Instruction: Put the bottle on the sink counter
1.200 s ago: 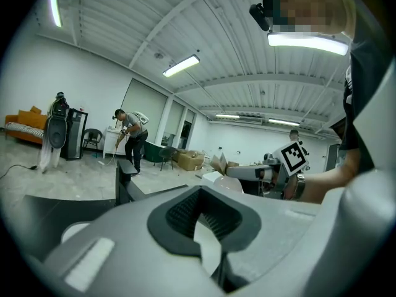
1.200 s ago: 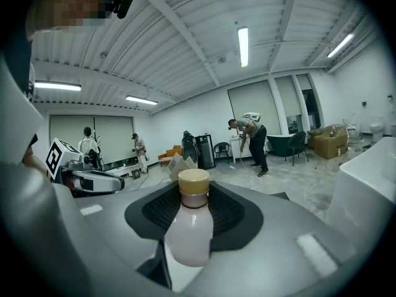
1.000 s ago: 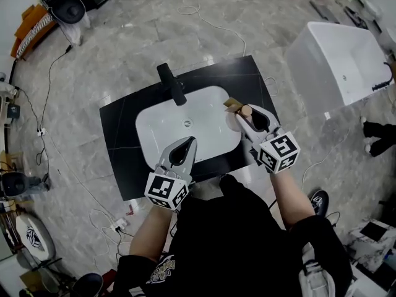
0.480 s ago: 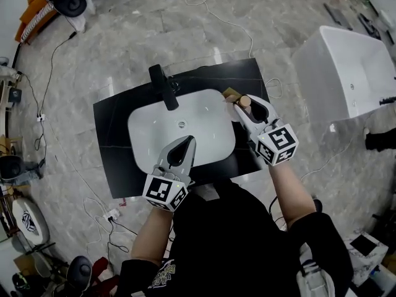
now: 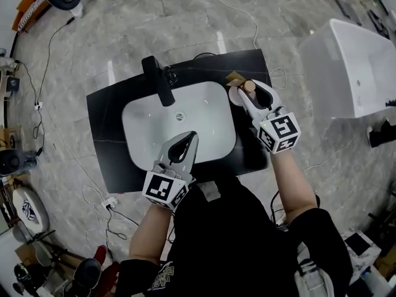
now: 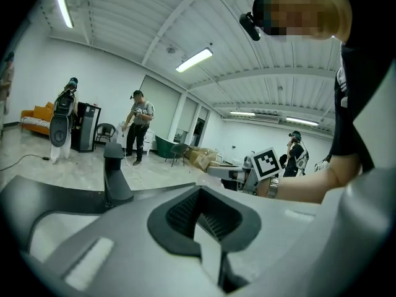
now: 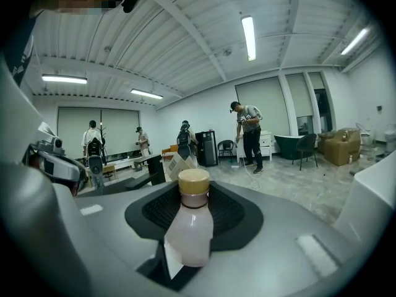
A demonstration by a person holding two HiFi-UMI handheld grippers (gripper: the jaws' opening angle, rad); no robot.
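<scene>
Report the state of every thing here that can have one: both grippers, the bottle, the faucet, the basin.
Left gripper: shut, nothing between the jaws.
Right gripper: shut on the bottle.
Bottle: capped, upright, gripped by its body.
Faucet: no water seen running.
Basin: empty.
</scene>
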